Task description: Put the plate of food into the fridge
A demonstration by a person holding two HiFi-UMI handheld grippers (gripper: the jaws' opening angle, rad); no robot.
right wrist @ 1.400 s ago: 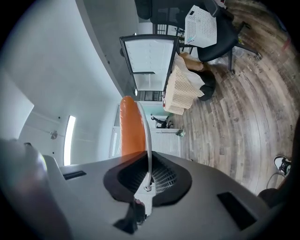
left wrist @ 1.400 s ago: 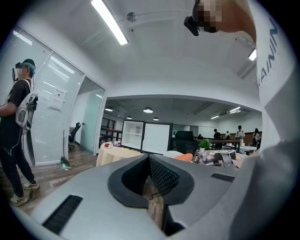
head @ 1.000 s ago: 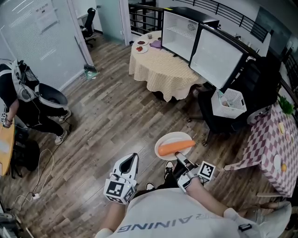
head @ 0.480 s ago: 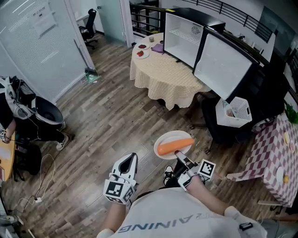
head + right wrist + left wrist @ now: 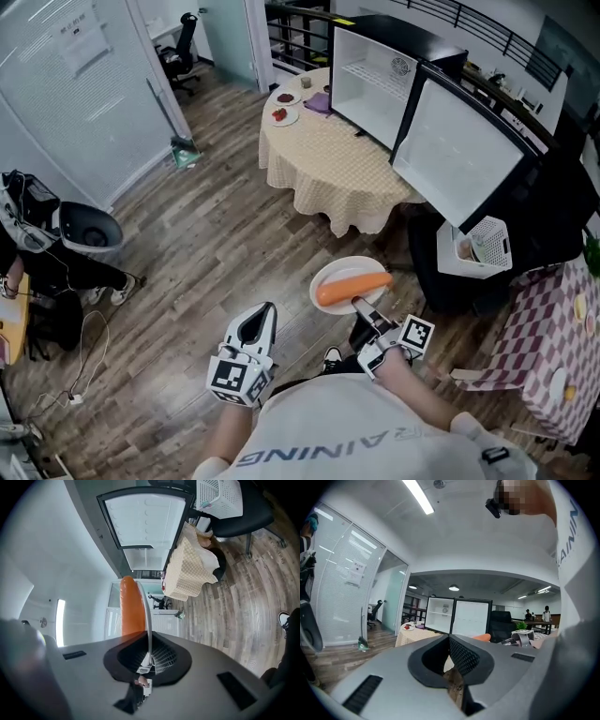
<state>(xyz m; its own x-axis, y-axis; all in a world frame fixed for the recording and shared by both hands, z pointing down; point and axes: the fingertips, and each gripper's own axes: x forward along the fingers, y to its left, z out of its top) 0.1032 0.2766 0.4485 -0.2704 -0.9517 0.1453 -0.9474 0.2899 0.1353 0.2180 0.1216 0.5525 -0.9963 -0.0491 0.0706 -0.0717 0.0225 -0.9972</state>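
Over the wood floor (image 5: pixel 216 234), short of the desk (image 5: pixel 328 159), a round white plate (image 5: pixel 345 266) is sitting level in the air, carrying one long orange carrot (image 5: pixel 353 289) that is lying across it. The right fingers (image 5: pixel 358 306) are pinching the plate's near rim, closed almost fully on its thin edge. Seen from the right gripper view, the rim is rising straight out from between the pads, with the carrot lying along one side of it. The left fingers (image 5: pixel 262 321) are hovering beside it, closed tip to tip on nothing and apart from the plate. Beyond, the fridge (image 5: pixel 375 75) is standing at the desk's far side with its door open.
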